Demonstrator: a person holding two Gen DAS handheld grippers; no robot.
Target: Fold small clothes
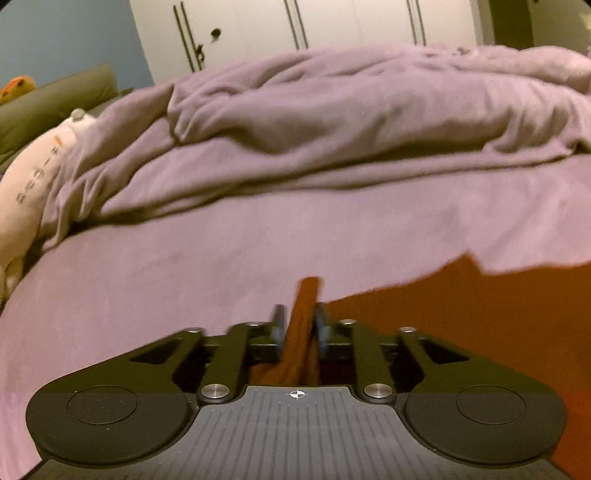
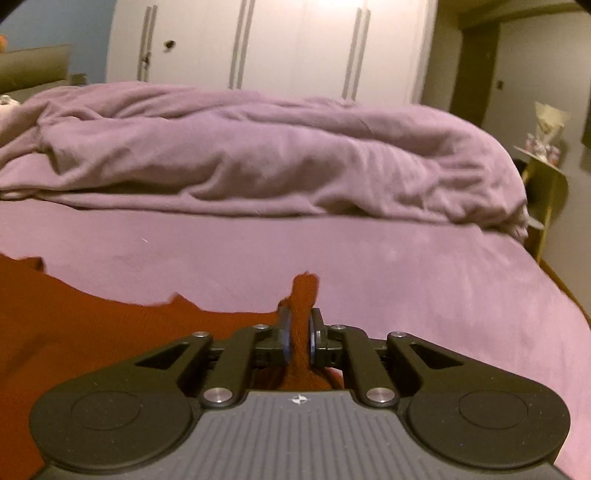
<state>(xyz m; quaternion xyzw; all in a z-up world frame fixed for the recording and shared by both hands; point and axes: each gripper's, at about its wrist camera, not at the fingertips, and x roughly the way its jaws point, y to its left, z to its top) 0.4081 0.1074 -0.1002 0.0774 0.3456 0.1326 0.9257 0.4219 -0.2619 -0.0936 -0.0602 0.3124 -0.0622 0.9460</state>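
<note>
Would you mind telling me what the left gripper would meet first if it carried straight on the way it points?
Probably the purple sheet: the left gripper, orange garment between its fingers, tilts down at the bed; the bunched blanket lies beyond.

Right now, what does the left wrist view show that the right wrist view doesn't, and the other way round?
Only the left wrist view shows the white plush toy at the bed's left edge and an orange toy on the green headboard. Only the right wrist view shows the yellow side table with small items right of the bed, and a dark doorway. Both show the rust-orange garment on the purple sheet, a bunched corner between each gripper's jaws, the crumpled purple blanket, and the white wardrobe.
</note>
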